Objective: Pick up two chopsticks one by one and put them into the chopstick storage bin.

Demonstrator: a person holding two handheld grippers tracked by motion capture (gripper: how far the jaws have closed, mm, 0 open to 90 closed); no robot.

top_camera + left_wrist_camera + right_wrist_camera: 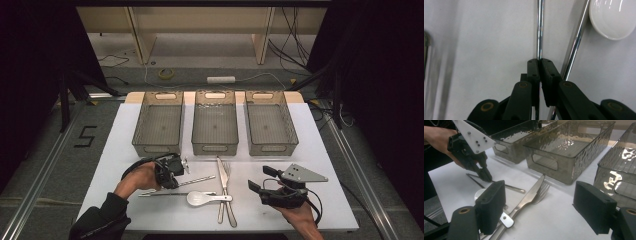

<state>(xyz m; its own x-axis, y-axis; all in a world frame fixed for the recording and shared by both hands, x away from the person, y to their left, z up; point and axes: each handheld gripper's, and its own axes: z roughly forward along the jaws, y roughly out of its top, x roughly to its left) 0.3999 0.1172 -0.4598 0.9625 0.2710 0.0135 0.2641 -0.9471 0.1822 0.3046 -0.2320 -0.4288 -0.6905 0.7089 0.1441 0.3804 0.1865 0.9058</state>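
My left gripper [171, 182] [539, 61] points down at the white table and is shut on a thin metal chopstick [539, 30] [197, 180], which runs away from the pads. A second metal chopstick [575, 47] [170, 194] lies just beside it. A white ceramic spoon [611, 20] [198, 198] rests near both. My right gripper [257, 177] [541, 207] hovers at the right with its jaws wide open and nothing between them. The right gripper view also has the left gripper [485, 176] pinching the chopstick [510, 187].
A steel knife [221, 182] [527, 196] and fork [229, 172] [543, 188] lie side by side mid-table. Three translucent grey bins [157, 148] [215, 148] [274, 147] stand in a row behind them. Bare white table [320, 150] stretches to the right.
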